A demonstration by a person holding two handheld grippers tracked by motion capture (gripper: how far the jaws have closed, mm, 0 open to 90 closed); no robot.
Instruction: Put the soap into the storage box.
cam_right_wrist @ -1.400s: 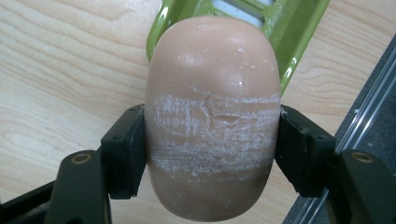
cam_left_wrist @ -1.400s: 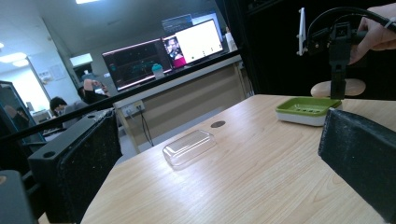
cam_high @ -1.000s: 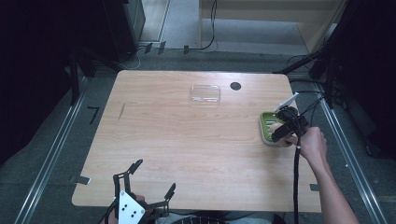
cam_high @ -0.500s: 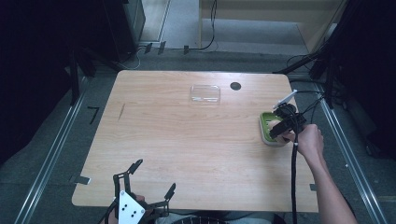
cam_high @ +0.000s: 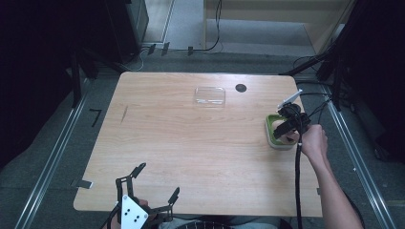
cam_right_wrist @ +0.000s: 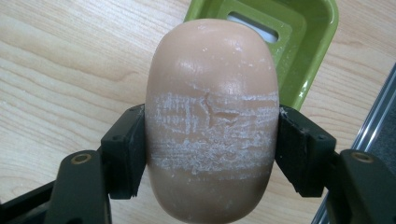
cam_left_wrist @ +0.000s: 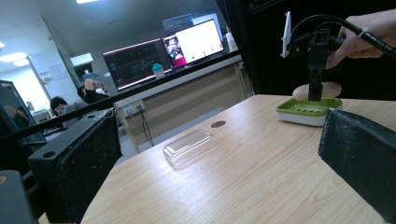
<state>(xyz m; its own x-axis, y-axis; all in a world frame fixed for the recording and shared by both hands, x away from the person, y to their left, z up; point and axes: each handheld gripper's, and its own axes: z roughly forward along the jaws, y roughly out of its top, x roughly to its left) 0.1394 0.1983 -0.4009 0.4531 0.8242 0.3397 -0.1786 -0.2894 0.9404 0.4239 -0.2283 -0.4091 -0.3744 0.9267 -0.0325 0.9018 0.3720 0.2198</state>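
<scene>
At the right edge of the tabletop (cam_high: 191,143) in the high view, the right tool (cam_high: 286,130) hangs over a green soap dish (cam_high: 269,128), held by a hand (cam_high: 314,142) whose forearm comes up from the lower right of the frame. Its jaws pinch a bar of soap (cam_right_wrist: 212,121): in the right gripper view the pale, pinkish-beige bar fills the middle of the frame, a black pad pressed against each of its long sides, with a band of whitish scuffing across its middle. Behind the bar, at the upper right of that view, lies the green soap dish with a slotted white insert, and the wood grain of the tabletop runs to the left. From the left gripper view, the right tool points straight down at the upper right of the frame, and the soap sits just above the dish, apart from it by a narrow gap.

Near the bottom edge of the high view, left of centre, the left tool (cam_high: 155,183) rests at the near rim of the tabletop with its jaws spread wide and nothing between them. A clear plastic lid (cam_high: 210,96) lies flat toward the top centre of the tabletop, just left of a round dark grommet hole (cam_high: 240,88), well apart from both tools
</scene>
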